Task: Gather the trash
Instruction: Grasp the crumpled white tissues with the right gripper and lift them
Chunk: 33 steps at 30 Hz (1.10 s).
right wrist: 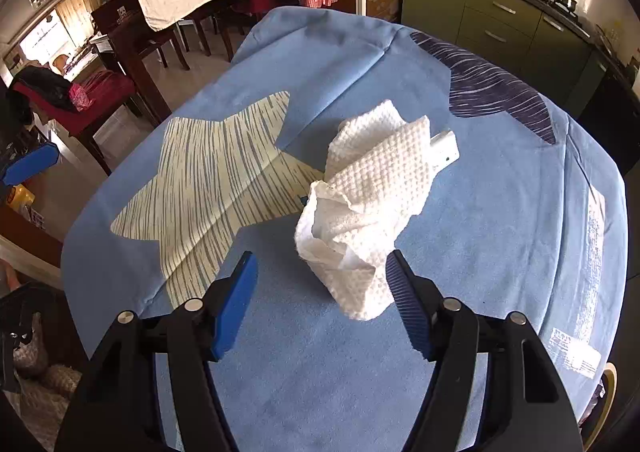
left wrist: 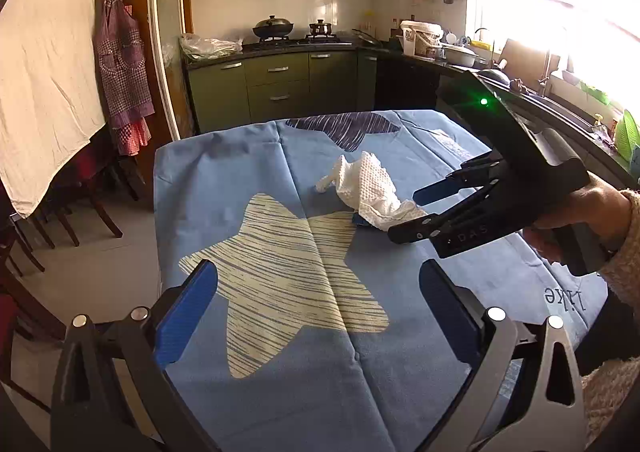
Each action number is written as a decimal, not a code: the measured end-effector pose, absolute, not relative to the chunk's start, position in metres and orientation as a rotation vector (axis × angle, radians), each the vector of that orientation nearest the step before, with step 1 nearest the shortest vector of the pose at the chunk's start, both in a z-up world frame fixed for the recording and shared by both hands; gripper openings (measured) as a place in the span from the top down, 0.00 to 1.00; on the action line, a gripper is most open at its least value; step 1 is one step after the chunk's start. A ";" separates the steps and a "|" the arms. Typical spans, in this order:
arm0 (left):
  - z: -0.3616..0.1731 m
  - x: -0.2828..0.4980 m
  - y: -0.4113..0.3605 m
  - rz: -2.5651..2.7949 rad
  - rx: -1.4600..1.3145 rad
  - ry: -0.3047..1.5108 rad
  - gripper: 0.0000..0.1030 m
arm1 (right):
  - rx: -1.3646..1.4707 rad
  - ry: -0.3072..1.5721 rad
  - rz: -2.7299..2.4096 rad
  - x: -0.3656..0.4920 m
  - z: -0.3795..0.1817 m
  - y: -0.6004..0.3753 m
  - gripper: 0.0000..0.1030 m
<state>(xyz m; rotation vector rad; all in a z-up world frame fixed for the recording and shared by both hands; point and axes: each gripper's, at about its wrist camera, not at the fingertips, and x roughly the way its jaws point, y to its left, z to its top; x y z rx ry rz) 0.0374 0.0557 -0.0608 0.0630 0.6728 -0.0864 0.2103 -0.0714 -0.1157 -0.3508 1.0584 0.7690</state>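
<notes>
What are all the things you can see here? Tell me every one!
paper towel: one, white, crumpled, middle of the table
small white object: one, poking out from under the paper towel; cannot tell what it is
tablecloth: one, blue with a cream star and a dark shape, covering the table
apron: one, purple checked, hanging on the left wall
white sheet: one, hanging at far left
cabinets: green, behind the table
wok: one, dark, on the stove
small pot: one, dark, beside the wok
left gripper: black with blue pads, open, nothing between them
right gripper: black with blue pads, open around the paper towel's near end
hand: one, holding the right gripper
</notes>
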 end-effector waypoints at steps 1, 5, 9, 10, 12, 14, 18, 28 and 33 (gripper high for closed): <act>-0.062 0.038 0.056 -0.090 0.058 0.677 0.07 | -0.354 1.063 0.766 0.212 -0.119 -0.070 0.37; -0.067 0.039 0.058 -0.091 0.049 0.690 0.07 | -0.354 1.076 0.753 0.218 -0.124 -0.070 0.69; -0.070 0.041 0.059 -0.095 0.043 0.701 0.07 | -0.310 1.046 0.750 0.220 -0.114 -0.078 0.94; -0.070 0.042 0.059 -0.096 0.042 0.703 0.07 | -0.292 1.031 0.750 0.219 -0.107 -0.082 0.94; -0.070 0.042 0.059 -0.093 0.042 0.704 0.07 | -0.261 0.994 0.756 0.216 -0.090 -0.090 0.94; -0.070 0.041 0.057 -0.094 0.042 0.704 0.07 | -0.230 0.954 0.753 0.217 -0.071 -0.098 0.94; -0.070 0.040 0.054 -0.097 0.052 0.702 0.07 | -0.178 0.877 0.741 0.218 -0.033 -0.119 0.94; -0.069 0.038 0.051 -0.106 0.055 0.703 0.07 | -0.077 0.697 0.622 0.200 0.051 -0.202 0.94; -0.071 0.038 0.043 -0.124 0.061 0.707 0.07 | -0.040 0.646 0.510 0.189 0.078 -0.261 0.94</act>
